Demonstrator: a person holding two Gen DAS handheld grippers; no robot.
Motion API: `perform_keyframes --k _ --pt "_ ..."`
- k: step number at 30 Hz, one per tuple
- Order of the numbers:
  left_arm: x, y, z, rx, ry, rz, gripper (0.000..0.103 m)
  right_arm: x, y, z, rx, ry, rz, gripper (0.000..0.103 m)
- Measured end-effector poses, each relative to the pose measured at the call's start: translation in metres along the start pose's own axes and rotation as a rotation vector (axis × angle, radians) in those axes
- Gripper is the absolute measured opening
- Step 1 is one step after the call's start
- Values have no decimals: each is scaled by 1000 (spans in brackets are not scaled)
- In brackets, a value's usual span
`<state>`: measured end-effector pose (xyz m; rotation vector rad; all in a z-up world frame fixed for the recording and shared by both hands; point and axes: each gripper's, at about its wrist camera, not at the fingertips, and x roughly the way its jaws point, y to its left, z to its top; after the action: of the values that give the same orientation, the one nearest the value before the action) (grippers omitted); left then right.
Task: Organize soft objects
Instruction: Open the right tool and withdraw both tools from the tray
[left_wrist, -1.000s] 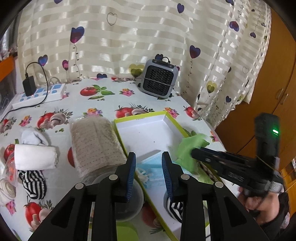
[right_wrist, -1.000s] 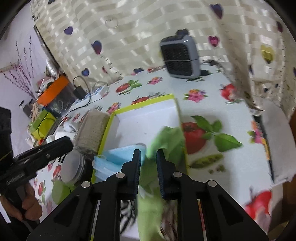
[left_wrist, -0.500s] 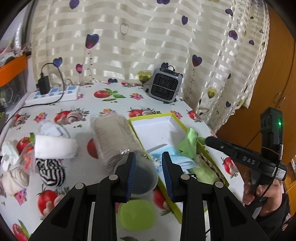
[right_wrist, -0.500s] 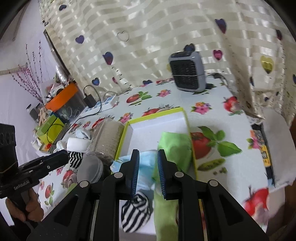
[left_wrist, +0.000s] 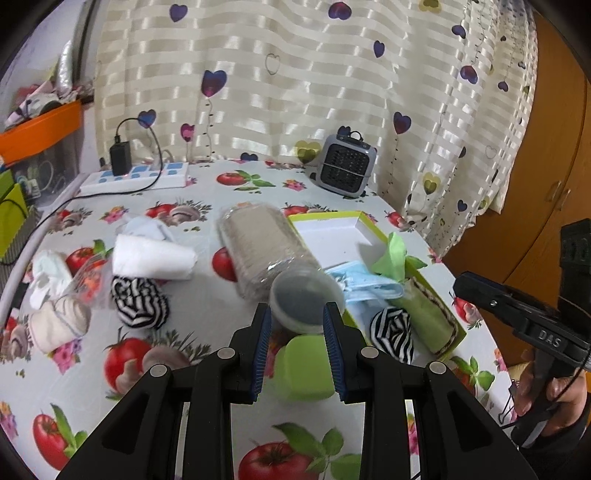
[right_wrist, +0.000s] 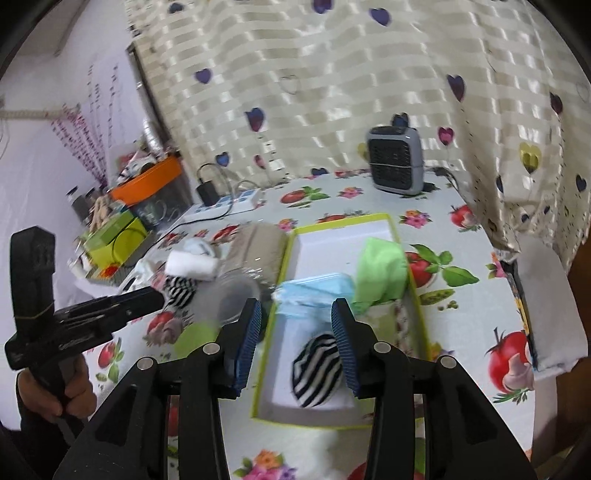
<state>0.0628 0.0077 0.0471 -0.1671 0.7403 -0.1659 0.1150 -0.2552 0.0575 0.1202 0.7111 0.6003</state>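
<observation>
Both tools hover with fingers spread wide and nothing between them: the left tool (left_wrist: 297, 345) over the tabletop (left_wrist: 192, 325) near a green lid (left_wrist: 303, 369), the right tool (right_wrist: 293, 345) above the yellow-rimmed white box (right_wrist: 391, 230). Inside the box lie a striped black-and-white sock ball (right_wrist: 317, 371), blue face masks (right_wrist: 314, 291) and a green cloth (right_wrist: 380, 269).

— What can't you make out from here?

— The clear jar (left_wrist: 273, 258) lying on the table (left_wrist: 207, 306): its mouth hides part of the green lid (left_wrist: 301, 369). The left tool (left_wrist: 297, 350) covers that lid's lower edge.

— And the box (right_wrist: 413, 295)?

— The right tool (right_wrist: 293, 345) hides its near-left wall and part of the striped sock (right_wrist: 316, 371). The green cloth (right_wrist: 380, 275) and blue masks (right_wrist: 314, 290) are smeared with blur.

— Anything cut off?

— The hand (left_wrist: 550, 387) gripping the right tool runs off the frame edge.
</observation>
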Motion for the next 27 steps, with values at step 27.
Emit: perform_keyframes --k 27 --pt "-11 67 -42 -144 37 97 28 20 69 -17 -157 64 115 41"
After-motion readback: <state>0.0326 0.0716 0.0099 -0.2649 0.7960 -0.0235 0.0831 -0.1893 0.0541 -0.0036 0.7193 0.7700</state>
